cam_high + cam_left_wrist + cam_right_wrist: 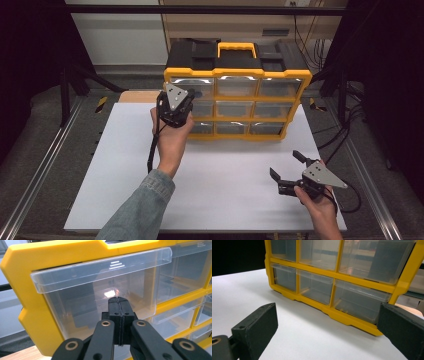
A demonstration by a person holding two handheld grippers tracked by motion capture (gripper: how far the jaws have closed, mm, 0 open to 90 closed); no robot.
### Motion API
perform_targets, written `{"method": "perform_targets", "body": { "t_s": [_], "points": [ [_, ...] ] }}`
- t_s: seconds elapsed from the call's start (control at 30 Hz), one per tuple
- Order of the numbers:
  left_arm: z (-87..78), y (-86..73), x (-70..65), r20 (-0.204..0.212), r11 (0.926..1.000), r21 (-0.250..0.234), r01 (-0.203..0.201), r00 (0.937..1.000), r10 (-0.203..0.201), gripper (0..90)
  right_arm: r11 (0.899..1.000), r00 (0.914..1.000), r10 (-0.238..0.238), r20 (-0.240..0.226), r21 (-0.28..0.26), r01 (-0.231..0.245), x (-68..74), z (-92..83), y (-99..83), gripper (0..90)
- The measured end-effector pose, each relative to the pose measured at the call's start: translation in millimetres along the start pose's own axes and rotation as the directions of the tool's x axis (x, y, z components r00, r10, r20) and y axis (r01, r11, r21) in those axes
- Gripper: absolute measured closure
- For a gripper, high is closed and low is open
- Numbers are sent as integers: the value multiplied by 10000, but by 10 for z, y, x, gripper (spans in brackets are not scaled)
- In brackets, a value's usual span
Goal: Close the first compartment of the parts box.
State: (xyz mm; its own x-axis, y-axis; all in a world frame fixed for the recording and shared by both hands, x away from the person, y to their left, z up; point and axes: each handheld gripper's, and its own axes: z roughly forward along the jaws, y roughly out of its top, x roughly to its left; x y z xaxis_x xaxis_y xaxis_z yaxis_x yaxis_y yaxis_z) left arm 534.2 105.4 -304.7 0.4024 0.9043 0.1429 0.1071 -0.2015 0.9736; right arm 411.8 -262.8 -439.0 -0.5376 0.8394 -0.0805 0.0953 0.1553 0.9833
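Note:
A yellow and black drawer organizer (pixel 238 62) with clear plastic drawers stands at the back of the white board (pixel 220 195). My left gripper (pixel 192 93) is shut, held up against the organizer's left column. In the left gripper view its closed tips (pixel 119 300) sit at the clear front of the top-left drawer (pixel 82 297), just below that drawer's handle lip (pixel 100 268); nothing is between the jaws. My right gripper (pixel 286 164) hovers open over the front right of the board, pointing toward the organizer (pixel 342 282), jaws wide apart (pixel 327 317) and empty.
The board lies on a frame with metal rails (pixel 42 167) at both sides. A wooden surface (pixel 135 96) shows behind the board's left corner. Cables (pixel 345 132) hang at the right. The drawers look empty.

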Motion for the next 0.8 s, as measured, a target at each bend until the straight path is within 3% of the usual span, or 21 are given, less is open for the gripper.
{"method": "perform_targets", "body": {
  "t_s": [0.2, 0.37, 0.8],
  "points": [
    [24, 9, 17, -41, 9999, 87, -80, 10000, 80, 900, 10000, 10000, 8, -24, -11, -8, 1, 6, -4, 37],
    [28, 6, 28, -38, 9997, 159, 201, 9998, -200, 900, 10000, 10000, 59, -46, -8, -59, -1, 11, -10, 37],
    [41, 35, 50, -139, 9999, 88, -96, 9999, 98, 900, 10000, 10000, 55, -77, -27, -55, -1, 20, -11, 39]
  ]
}}
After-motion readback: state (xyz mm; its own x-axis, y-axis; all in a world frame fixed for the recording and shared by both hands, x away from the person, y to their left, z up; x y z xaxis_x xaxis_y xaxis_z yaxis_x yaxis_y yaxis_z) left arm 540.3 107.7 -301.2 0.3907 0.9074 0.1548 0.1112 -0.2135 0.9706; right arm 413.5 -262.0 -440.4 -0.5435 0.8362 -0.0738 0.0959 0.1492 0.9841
